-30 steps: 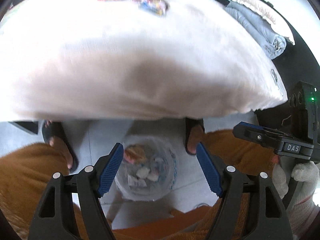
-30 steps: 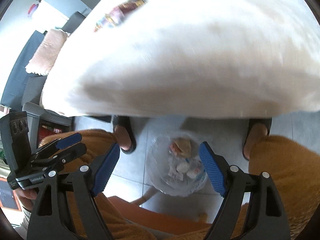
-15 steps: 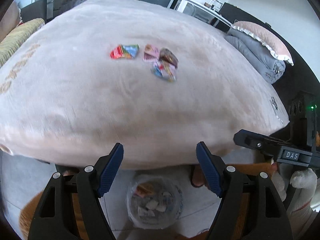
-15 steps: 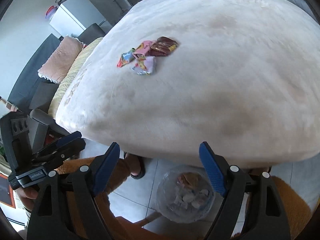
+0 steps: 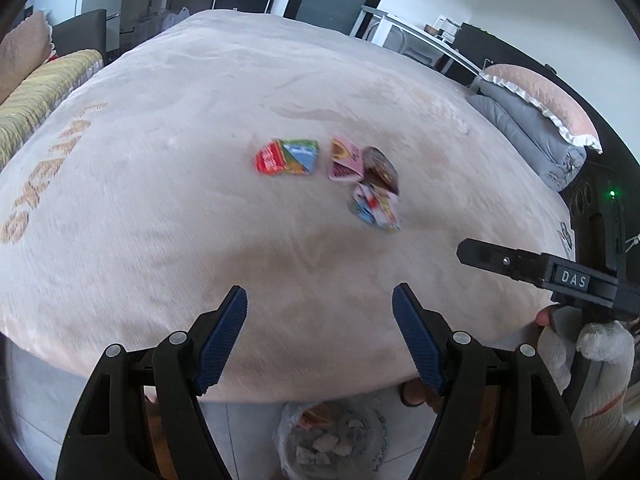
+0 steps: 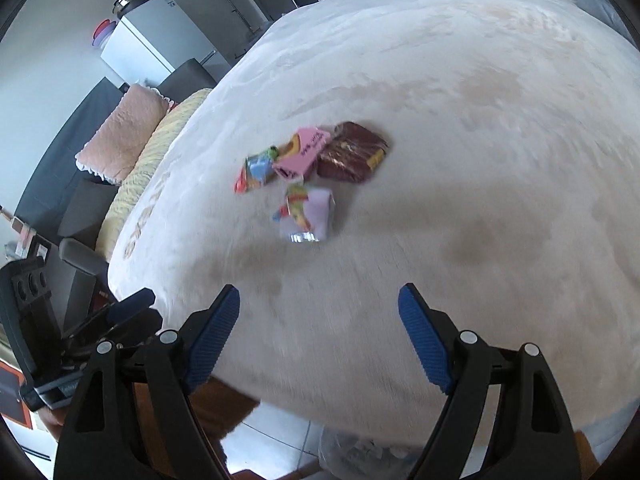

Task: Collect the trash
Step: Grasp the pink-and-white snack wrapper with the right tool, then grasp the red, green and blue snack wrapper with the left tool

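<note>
Several snack wrappers lie together on a pale plush blanket [image 5: 160, 200]: a red and green wrapper [image 5: 287, 157], a pink wrapper [image 5: 346, 159], a brown wrapper [image 5: 381, 168] and a white, colourful wrapper [image 5: 376, 208]. The right wrist view shows them too: pink [image 6: 303, 152], brown [image 6: 353, 152], white [image 6: 308, 214], red and green [image 6: 256, 172]. My left gripper [image 5: 320, 340] is open and empty, above the blanket's near edge. My right gripper [image 6: 319, 340] is open and empty, likewise short of the wrappers. A clear trash bag [image 5: 332, 440] with scraps sits on the floor below.
A grey and pink pillow pile [image 5: 536, 120] lies at the right. A yellow quilted cushion [image 5: 36, 96] lies at the left. A white fridge [image 6: 156, 40] stands beyond. The right gripper's body [image 5: 560, 276] shows in the left wrist view.
Both grippers have lifted and tilted up from the trash bag on the floor toward the blanket top. The wrappers now sit nearer the middle of both views. Both stay open.
</note>
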The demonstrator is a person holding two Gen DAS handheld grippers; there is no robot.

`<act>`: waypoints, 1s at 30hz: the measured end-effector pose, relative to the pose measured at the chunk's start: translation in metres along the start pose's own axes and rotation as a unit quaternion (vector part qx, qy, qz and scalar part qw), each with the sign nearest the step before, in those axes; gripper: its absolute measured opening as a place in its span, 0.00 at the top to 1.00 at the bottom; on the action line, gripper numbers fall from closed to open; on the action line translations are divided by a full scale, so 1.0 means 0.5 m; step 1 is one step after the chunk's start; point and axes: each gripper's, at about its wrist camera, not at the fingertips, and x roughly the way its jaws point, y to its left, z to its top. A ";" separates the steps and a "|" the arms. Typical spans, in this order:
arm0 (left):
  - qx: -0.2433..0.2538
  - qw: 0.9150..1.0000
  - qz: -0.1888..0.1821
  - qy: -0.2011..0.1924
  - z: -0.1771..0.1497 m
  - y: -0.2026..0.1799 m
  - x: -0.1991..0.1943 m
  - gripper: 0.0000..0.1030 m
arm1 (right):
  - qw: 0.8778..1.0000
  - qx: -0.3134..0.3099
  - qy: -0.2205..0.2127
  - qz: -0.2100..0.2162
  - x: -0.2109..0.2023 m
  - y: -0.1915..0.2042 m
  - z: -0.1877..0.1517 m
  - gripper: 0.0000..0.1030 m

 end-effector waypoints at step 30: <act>-0.025 0.999 0.019 0.003 0.073 0.087 0.074 0.28 | 0.999 -0.019 0.024 -0.029 0.182 0.033 0.109 0.55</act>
